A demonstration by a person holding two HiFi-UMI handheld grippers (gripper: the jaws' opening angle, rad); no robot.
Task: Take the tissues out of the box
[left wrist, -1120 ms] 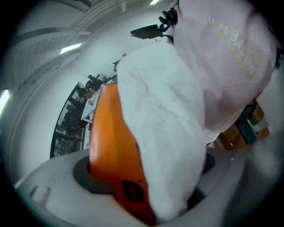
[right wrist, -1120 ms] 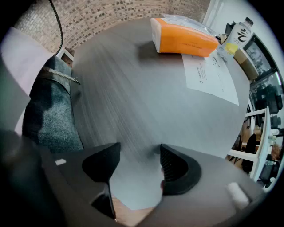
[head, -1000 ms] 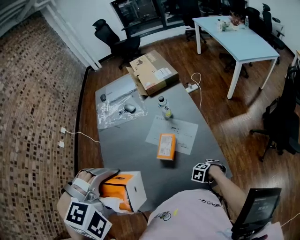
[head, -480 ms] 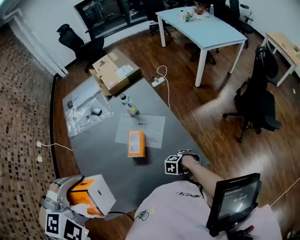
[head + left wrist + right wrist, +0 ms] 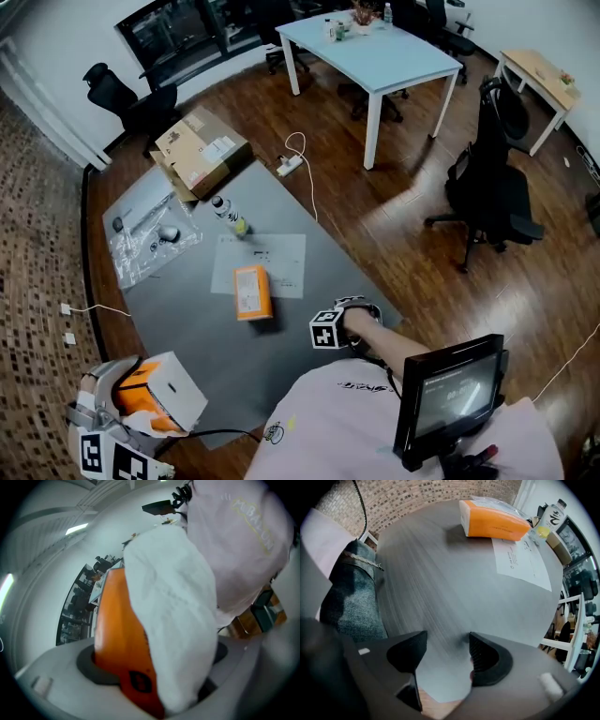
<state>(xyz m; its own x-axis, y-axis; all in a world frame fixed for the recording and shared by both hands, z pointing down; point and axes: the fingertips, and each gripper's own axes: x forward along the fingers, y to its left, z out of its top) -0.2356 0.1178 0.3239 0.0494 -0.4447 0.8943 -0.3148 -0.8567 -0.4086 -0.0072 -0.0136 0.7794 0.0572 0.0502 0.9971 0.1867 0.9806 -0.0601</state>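
An orange and white tissue box [image 5: 169, 389] is held off the table's near left corner, with my left gripper [image 5: 129, 405] shut on it. In the left gripper view the box [image 5: 140, 634] fills the space between the jaws of the left gripper [image 5: 154, 665], orange face left, white face right. My right gripper [image 5: 330, 330] hangs over the grey table's [image 5: 197, 328] near right edge. It is open, and the right gripper [image 5: 446, 644] has only bare tabletop between its pads. A second orange tissue pack [image 5: 251, 292] [image 5: 492, 522] lies mid-table.
A paper sheet [image 5: 260, 265], a water bottle [image 5: 228, 216] and a clear plastic bag [image 5: 150, 234] lie farther back on the table. An open cardboard box [image 5: 197, 150] sits at its far end. A power strip with its cable [image 5: 292, 161] lies on the floor beside it. Office chairs and a white table stand beyond.
The head view has swung, so everything sits further left in it. My left gripper keeps the box and has drawn slightly further from the table. The right gripper stays at the near edge.
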